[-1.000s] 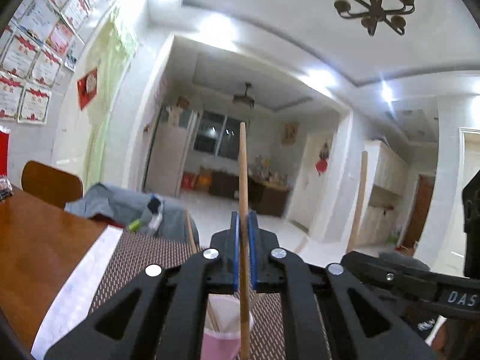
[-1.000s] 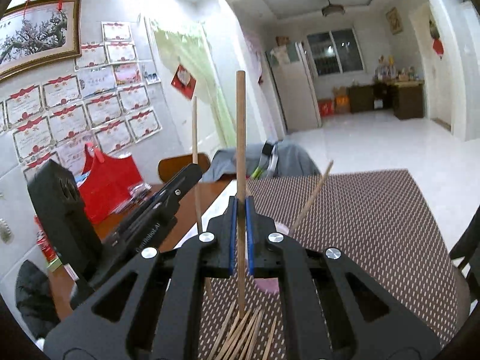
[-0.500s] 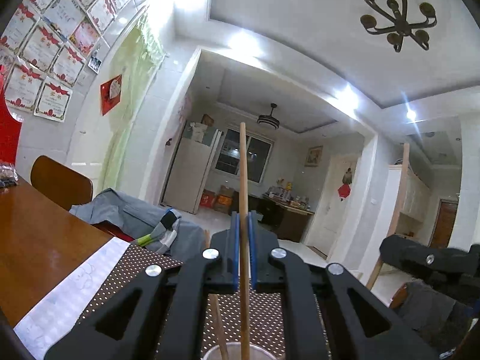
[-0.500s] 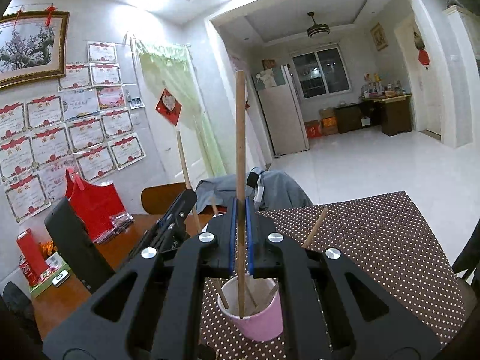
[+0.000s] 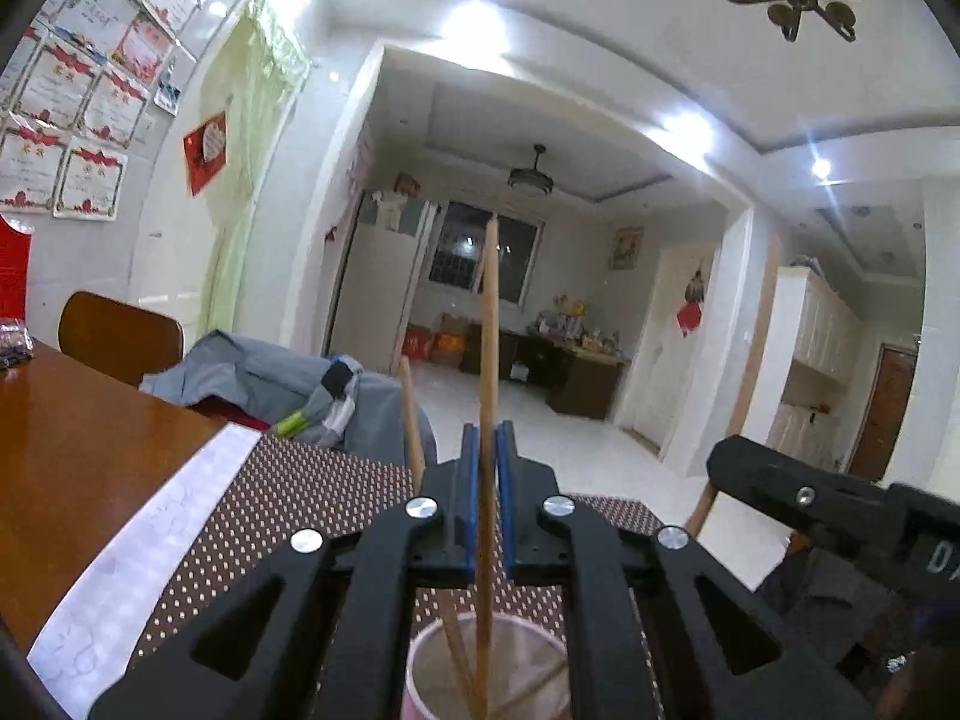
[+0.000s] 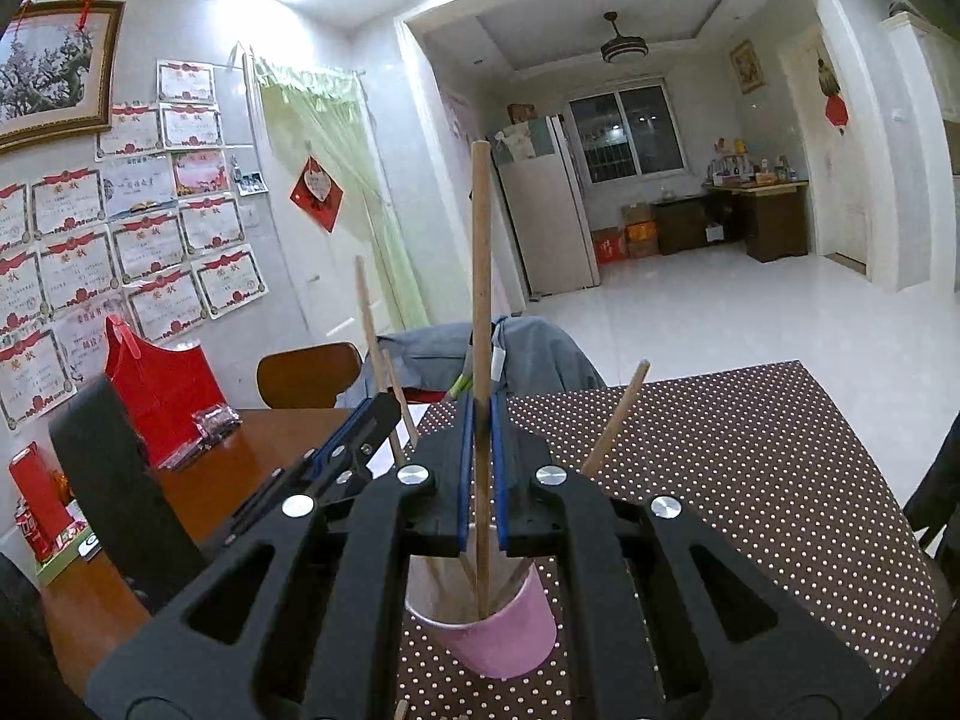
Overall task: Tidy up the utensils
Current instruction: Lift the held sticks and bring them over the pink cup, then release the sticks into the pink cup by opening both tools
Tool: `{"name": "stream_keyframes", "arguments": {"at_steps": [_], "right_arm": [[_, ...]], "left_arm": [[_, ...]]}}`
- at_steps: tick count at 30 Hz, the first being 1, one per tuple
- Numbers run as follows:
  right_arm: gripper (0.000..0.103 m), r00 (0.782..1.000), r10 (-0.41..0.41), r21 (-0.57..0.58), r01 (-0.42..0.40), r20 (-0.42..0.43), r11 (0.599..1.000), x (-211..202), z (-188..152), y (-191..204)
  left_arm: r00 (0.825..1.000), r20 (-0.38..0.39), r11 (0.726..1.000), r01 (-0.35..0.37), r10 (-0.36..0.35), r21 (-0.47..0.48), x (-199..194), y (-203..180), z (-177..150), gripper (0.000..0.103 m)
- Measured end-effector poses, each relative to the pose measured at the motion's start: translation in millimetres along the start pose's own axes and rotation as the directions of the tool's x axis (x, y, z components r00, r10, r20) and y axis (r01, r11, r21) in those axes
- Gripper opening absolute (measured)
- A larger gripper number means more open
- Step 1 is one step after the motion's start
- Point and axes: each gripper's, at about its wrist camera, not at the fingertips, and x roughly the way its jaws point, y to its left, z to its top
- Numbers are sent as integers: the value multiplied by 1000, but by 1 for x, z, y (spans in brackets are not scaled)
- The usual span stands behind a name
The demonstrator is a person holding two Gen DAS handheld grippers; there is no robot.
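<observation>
A pink cup (image 6: 498, 630) stands on the dotted brown placemat (image 6: 750, 468); it also shows in the left wrist view (image 5: 432, 678). My left gripper (image 5: 487, 462) is shut on a wooden chopstick (image 5: 489, 360) held upright, its lower end inside the cup. My right gripper (image 6: 480, 438) is shut on another wooden chopstick (image 6: 480, 276), upright, its lower end in the cup too. Other chopsticks lean in the cup, one to the right (image 6: 612, 420). The left gripper shows in the right wrist view (image 6: 354, 450).
A wooden table (image 5: 72, 450) lies left of the placemat, with a white paper strip (image 5: 150, 540) along its edge. A red bag (image 6: 162, 390) and a wooden chair (image 6: 306, 372) with grey clothing (image 6: 540, 354) stand behind. The right gripper body (image 5: 840, 516) is at the right.
Both grippers moved their chopsticks over the cup and lowered them, so the lower ends now sit inside it. The loose chopsticks seen on the mat earlier are out of view.
</observation>
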Motion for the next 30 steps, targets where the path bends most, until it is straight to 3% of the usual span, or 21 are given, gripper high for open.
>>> {"name": "stream_keyframes", "arguments": {"at_steps": [2,4,7,18,27,30], "right_arm": [[6,1000,-2,2,2,-6,1000,-1,-2,-1],[6,1000,-8,-1,8,-13,1000,-2,-4,-1],[6,999,-17,-4,17,-29,1000,-2,-9,0],[6,997,-52,-28,50,-61,998,-2,-17,13],[8,993,-85,-45,81,-84,996,-5,-20,20],[14,991,-104,-57,99,-83,993,-11,-20,23]], "left_arm": [[999,-31,1000,11,-11,-22,-1,3,1,8],[999,-38,1000,1,-2,-27,-6,5,1,22],[999,-33,1000,-11,11,-14,-18,5,4,22],[991,-124,999,-48,49,7,-38,10,11,30],[991,-112,997,-70,74,41,-61,10,19,40],[992,-94,996,-73,78,51,-73,9,22,44]]}}
